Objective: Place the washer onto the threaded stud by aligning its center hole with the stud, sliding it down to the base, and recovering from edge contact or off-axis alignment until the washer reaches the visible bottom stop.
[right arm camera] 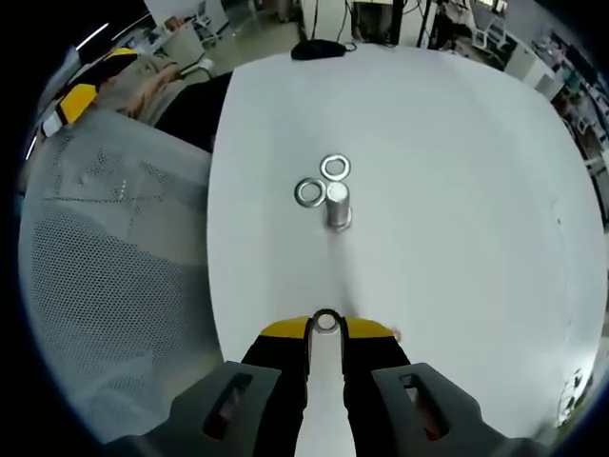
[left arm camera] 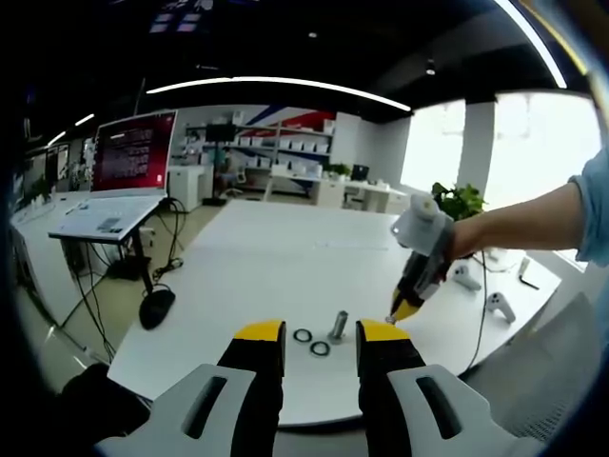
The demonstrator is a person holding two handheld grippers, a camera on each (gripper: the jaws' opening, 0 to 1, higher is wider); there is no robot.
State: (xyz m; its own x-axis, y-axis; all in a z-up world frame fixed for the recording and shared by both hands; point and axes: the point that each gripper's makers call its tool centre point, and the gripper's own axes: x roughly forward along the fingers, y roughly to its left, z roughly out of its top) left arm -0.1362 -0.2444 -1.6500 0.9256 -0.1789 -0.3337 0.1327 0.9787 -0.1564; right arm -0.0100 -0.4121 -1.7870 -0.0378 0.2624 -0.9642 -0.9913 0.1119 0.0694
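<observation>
R gripper pinches a washer at its tips, stud upright straight ahead mid-table – two loose washers beside it; L gripper jaws parted, empty, farther back.

- A long white table is stretching across a bright open office.
- Curved strip lights are glowing on the dark ceiling.
- Daylight is pouring through tall windows.
- A red-lit screen is standing at the left.
- White shelving is lining the far wall.
- A grey mesh chair is sitting beside the table.
</observation>
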